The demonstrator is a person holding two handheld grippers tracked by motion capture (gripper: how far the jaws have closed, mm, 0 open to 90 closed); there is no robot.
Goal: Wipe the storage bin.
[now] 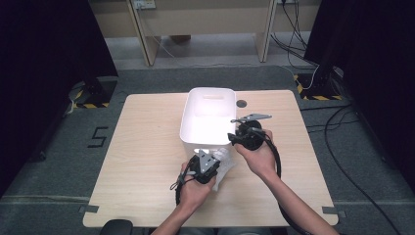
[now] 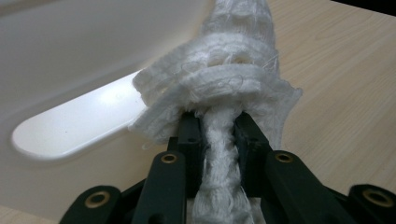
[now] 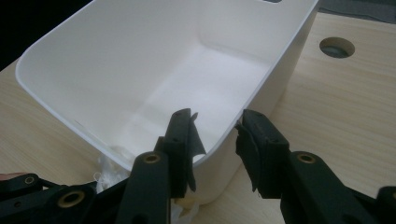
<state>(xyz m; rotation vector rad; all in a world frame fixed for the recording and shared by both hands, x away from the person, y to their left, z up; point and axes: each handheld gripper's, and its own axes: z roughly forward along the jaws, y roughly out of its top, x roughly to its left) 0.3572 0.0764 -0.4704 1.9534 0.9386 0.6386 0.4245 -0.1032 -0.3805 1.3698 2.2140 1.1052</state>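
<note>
1. The cloth [image 2: 224,88] is a white, loosely woven rag with fuzzy, frayed threads; it is bunched into thick folds and twisted into a rope-like strand. It sits on the table at the near end of the tub, just beside its wall, and shows from above as a crumpled pale heap [image 1: 222,164].
2. The left gripper [image 2: 218,135] is clenched on that strand: its two black jaws press the twisted part from both sides, with the folded mass bulging out just past their tips. From above, the left gripper [image 1: 204,169] is over the cloth, held in the person's left hand [image 1: 193,188].
3. The tub [image 3: 154,84] is a smooth, matte white plastic box, rectangular with rounded corners and a thin rim, and a slot handle at its far end. Its inside looks bare.
4. The right gripper [image 3: 217,135] stands with its jaws apart, astride the tub's near right wall, one jaw inside, one outside; whether the pads touch the plastic I cannot tell. Torn black padding hangs from both jaws.
5. The table [image 1: 147,147] is pale wood-grain board with a round cable hole [image 3: 337,46] beyond the tub.
</note>
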